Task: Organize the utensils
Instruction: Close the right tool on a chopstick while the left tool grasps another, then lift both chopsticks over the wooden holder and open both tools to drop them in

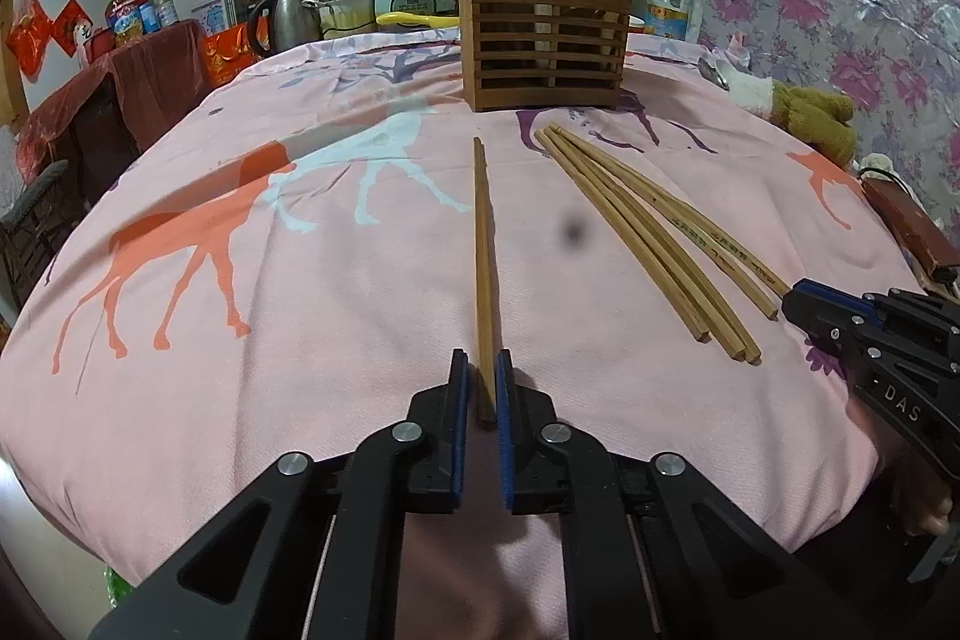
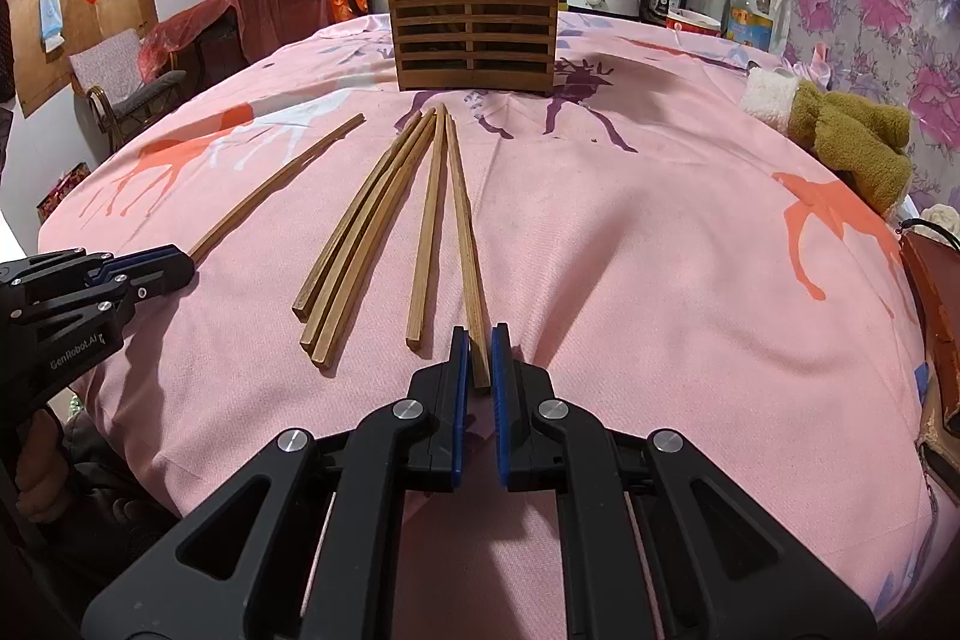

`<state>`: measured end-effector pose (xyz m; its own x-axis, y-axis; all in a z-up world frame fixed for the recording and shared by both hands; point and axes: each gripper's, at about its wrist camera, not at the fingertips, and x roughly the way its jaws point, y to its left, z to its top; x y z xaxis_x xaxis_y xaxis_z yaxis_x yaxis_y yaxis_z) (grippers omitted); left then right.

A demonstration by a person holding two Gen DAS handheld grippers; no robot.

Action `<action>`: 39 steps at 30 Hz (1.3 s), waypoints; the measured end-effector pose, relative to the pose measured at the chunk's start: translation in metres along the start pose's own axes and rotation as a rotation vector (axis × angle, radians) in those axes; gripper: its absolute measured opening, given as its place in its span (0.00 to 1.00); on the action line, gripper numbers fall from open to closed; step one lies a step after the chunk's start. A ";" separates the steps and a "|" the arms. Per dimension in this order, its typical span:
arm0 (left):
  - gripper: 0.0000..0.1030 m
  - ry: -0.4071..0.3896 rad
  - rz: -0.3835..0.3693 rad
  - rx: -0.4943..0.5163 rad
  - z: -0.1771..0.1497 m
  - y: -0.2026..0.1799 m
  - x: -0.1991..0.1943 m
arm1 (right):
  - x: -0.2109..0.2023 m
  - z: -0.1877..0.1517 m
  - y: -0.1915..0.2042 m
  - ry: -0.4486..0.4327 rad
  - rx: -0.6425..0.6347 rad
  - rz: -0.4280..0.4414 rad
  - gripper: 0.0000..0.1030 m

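Left gripper (image 1: 480,370): clamped on the near end of a single chopstick (image 1: 482,244), blue pads against both its sides. Long axis ran straight away from that gripper toward the wooden holder (image 1: 543,40), far tip stopping short of the holder's base. Chopstick lay flat on the pink cloth (image 1: 300,340), well apart from the others.

Right gripper (image 2: 478,355): clenched on the near end of the rightmost chopstick (image 2: 461,220). Long axis likewise pointed at the holder, leaning slightly left toward its far tip.

Loose chopsticks (image 2: 360,232): four more on the cloth between the two held ones, three bunched side by side, one just beside the gripped stick. Far tips converged near the holder's front; near ends fanned apart.

Holder: upright at the far side of the cloth, slatted front, further chopsticks leaning outward from its left and right compartments.

Stuffed toy (image 2: 852,142): at the right edge of the cloth.
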<state>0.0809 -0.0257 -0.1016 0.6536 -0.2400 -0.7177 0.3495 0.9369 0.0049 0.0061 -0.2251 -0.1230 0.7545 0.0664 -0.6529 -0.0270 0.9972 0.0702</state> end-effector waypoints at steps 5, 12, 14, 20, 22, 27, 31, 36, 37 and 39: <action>0.10 0.002 0.005 0.001 0.000 0.000 0.000 | -0.002 -0.001 0.002 -0.009 -0.003 0.011 0.06; 0.10 0.003 -0.004 -0.009 0.001 0.002 0.001 | -0.003 0.000 0.003 -0.014 -0.002 0.014 0.06; 0.06 0.002 -0.008 -0.012 0.001 0.003 0.001 | -0.005 0.000 0.002 -0.019 0.000 0.016 0.06; 0.06 -0.011 -0.011 -0.023 0.005 0.005 -0.005 | -0.010 0.001 0.000 -0.041 0.013 0.020 0.06; 0.06 -0.021 -0.009 -0.025 0.007 0.005 -0.010 | -0.012 0.002 0.000 -0.052 0.020 0.019 0.06; 0.06 -0.046 -0.020 -0.030 0.016 0.004 -0.022 | -0.023 0.007 -0.004 -0.097 0.044 0.016 0.06; 0.06 -0.066 -0.038 -0.033 0.025 0.001 -0.033 | -0.032 0.013 -0.006 -0.131 0.055 0.016 0.06; 0.06 -0.097 -0.062 -0.037 0.041 0.000 -0.044 | -0.044 0.027 -0.011 -0.174 0.077 0.034 0.05; 0.06 -0.111 -0.064 -0.035 0.047 -0.001 -0.048 | -0.047 0.031 -0.012 -0.184 0.083 0.039 0.05; 0.06 -0.133 -0.073 -0.031 0.057 -0.002 -0.054 | -0.052 0.037 -0.013 -0.208 0.083 0.040 0.05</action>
<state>0.0830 -0.0286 -0.0231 0.7112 -0.3370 -0.6170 0.3792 0.9229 -0.0670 -0.0090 -0.2430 -0.0618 0.8729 0.0882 -0.4798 -0.0115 0.9870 0.1605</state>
